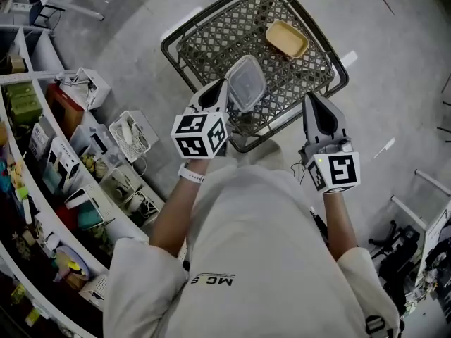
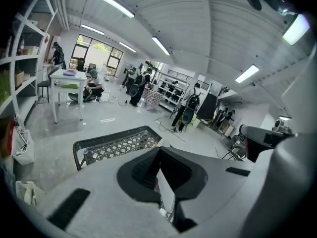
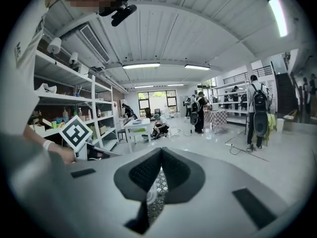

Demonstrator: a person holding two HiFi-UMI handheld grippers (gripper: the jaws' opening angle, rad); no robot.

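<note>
Clearly, left gripper (image 1: 225, 86) fingers pinch a clear lid (image 1: 248, 82) — long axis pointing away — right gripper (image 1: 311, 101) fingers closed, empty.

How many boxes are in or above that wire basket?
2. A yellow box lies inside the wire basket. A clear box is pinched by the left gripper above the basket's near edge. None seem hidden.

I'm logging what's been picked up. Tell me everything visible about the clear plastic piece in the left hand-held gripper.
The clear plastic piece is a translucent, rounded rectangle with a raised rim; lid or shallow box, I cannot tell. The left hand-held gripper is shut on its near edge, holding it tilted above the wire basket.
</note>
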